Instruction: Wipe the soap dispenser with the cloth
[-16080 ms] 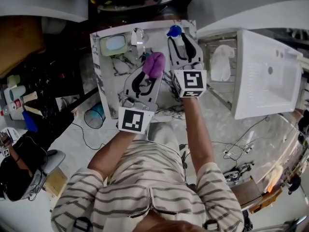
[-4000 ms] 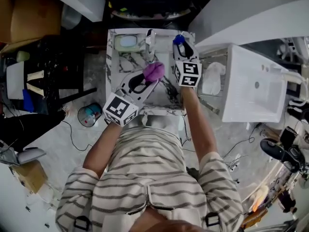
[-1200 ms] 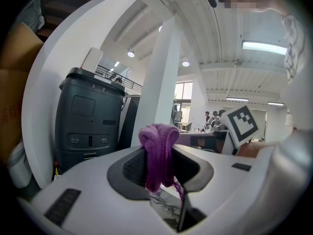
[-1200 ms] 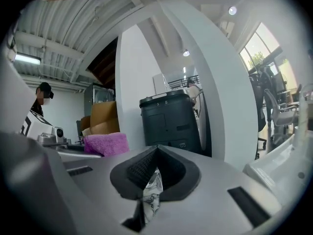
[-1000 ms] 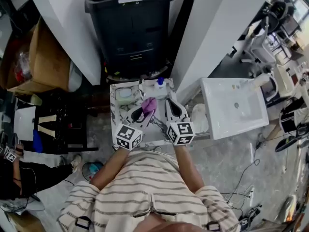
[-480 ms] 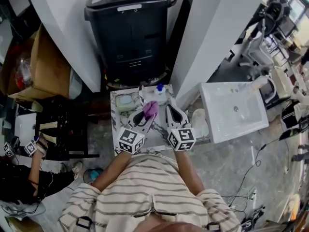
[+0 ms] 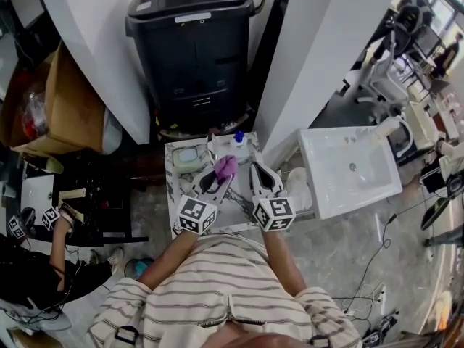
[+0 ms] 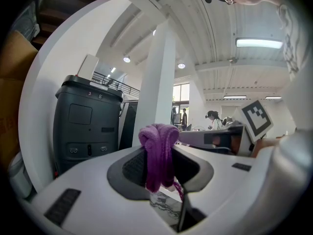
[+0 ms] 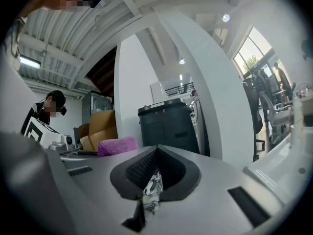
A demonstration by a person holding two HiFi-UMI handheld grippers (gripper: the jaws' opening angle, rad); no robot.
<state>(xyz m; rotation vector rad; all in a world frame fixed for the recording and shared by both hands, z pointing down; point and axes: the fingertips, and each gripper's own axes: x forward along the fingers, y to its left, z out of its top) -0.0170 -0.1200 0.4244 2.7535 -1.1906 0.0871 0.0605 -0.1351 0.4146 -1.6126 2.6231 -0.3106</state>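
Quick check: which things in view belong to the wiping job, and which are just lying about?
For the job: purple cloth, pinched in the left gripper; blue-topped soap dispenser on the marble table; right gripper, shut, empty.
Lying about: pale green dish; white sink; black bin; cardboard box.

Purple knitted cloth, centre of left gripper view: soft looped yarn, matt, ribbed.

Left gripper and right gripper: smooth matt pale-grey plastic shells. Pads are dark, finely ribbed and rubber-like.

White grey-veined marble-pattern tabletop, centre of head view: smooth, slight sheen.

Black box-shaped plastic unit, upper centre: smooth, semi-gloss.

Brown cardboard box, left: matt, rough.

White rectangular basin, right: smooth, glossy.
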